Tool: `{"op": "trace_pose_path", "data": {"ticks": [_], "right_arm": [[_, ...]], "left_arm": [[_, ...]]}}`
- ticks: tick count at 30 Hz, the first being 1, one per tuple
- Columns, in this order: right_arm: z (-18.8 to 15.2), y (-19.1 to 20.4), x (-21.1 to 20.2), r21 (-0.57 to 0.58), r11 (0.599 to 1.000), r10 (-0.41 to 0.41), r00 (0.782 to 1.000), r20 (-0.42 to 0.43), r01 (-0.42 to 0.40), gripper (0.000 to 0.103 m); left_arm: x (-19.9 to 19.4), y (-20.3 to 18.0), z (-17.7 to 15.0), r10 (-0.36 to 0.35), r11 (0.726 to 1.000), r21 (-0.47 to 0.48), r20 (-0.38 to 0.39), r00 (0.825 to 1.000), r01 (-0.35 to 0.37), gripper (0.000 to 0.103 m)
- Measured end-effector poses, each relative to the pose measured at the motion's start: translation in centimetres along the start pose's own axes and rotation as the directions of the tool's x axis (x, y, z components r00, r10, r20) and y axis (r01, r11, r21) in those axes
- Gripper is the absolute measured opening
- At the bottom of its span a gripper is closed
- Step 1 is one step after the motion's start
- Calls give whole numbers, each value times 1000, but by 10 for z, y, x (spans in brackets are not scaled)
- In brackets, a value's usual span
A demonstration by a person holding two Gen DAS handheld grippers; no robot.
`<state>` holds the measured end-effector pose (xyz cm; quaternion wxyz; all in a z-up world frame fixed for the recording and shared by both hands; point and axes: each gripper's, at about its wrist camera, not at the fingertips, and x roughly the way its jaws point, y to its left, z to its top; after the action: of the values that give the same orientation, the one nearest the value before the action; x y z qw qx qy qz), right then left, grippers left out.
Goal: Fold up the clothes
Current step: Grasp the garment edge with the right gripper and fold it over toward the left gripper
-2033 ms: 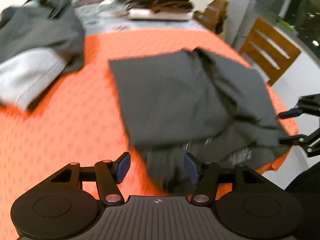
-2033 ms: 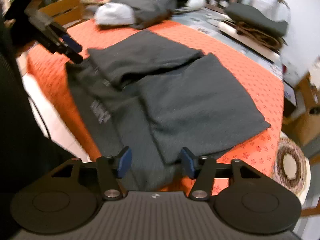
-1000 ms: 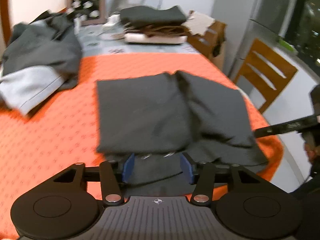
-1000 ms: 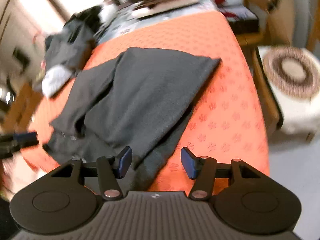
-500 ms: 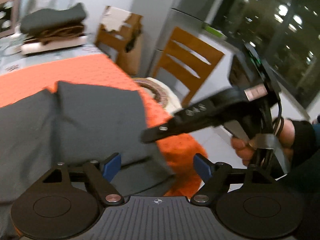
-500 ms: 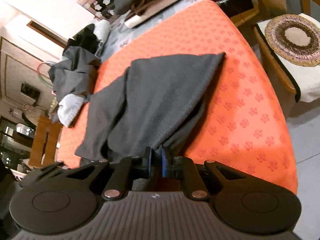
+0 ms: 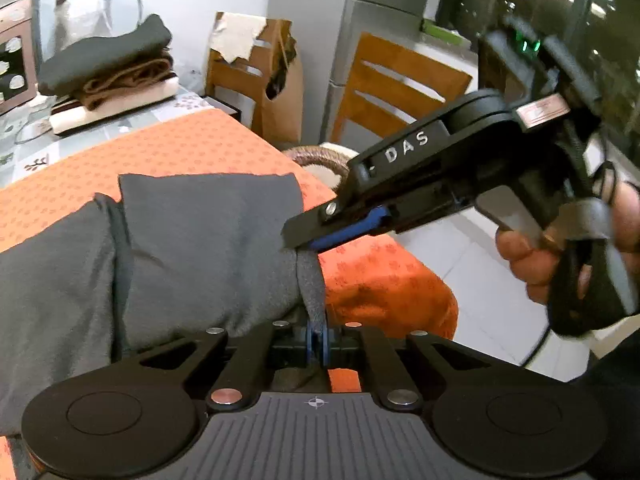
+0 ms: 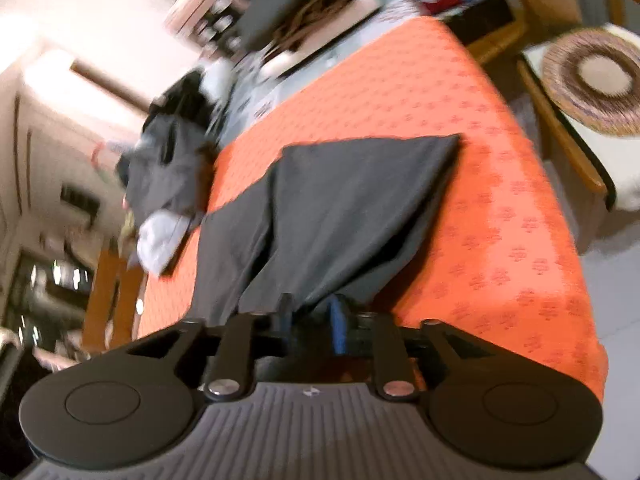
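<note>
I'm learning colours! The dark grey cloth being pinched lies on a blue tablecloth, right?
Not quite: the tablecloth is orange, not blue, as the left wrist view shows. The dark grey cloth does lie on it, pinched in the left gripper.

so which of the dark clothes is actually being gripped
The flat grey garment on the orange cloth, pinched at its near edge by the left gripper; the heap and folded stack lie untouched farther back.
</note>
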<state>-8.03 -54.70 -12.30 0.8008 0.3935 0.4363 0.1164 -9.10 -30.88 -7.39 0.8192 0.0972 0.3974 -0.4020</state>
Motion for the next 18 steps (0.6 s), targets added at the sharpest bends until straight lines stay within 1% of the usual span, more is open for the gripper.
{"op": "trace_pose_path", "data": {"ticks": [1, 2, 3, 5, 10, 11, 12, 13, 14, 15, 18], "right_arm": [[4, -10, -1, 60, 998, -3, 1000, 23, 1, 54], [8, -19, 0, 118, 993, -8, 999, 42, 3, 65], [12, -28, 2, 166, 986, -15, 998, 56, 5, 67], [20, -40, 8, 233, 972, -30, 997, 74, 12, 67], [32, -52, 34, 317, 948, -8, 995, 101, -25, 66], [34, -52, 39, 329, 944, -4, 994, 108, -32, 61], [35, -51, 45, 338, 940, 0, 993, 115, -39, 44], [35, -50, 49, 347, 936, 8, 992, 125, -52, 34], [36, -47, 51, 350, 935, 7, 990, 141, -56, 17], [38, -38, 51, 325, 945, -4, 988, 157, -47, 12], [46, 1, 46, 187, 982, -29, 979, 202, -10, 11]], "left_arm": [[-3, 0, 1, 1, 1000, -3, 9, 1000, -1, 7], [-5, 1, 2, 3, 1000, -5, 18, 1000, -3, 7], [-8, 1, 3, 6, 1000, -9, 27, 1000, -6, 7], [-14, 3, 5, 9, 1000, -25, 49, 999, -8, 7], [-31, 11, 8, 15, 997, -71, 100, 995, -8, 7], [-35, 12, 8, 17, 997, -77, 108, 994, -8, 7], [-39, 14, 8, 17, 996, -86, 117, 993, -7, 7], [-42, 17, 8, 16, 995, -98, 126, 992, -3, 7], [-45, 19, 7, 17, 994, -111, 133, 991, -2, 7], [-48, 22, 6, 21, 992, -125, 141, 990, -3, 7], [-59, 30, 5, 41, 986, -167, 171, 985, -12, 7]]}}
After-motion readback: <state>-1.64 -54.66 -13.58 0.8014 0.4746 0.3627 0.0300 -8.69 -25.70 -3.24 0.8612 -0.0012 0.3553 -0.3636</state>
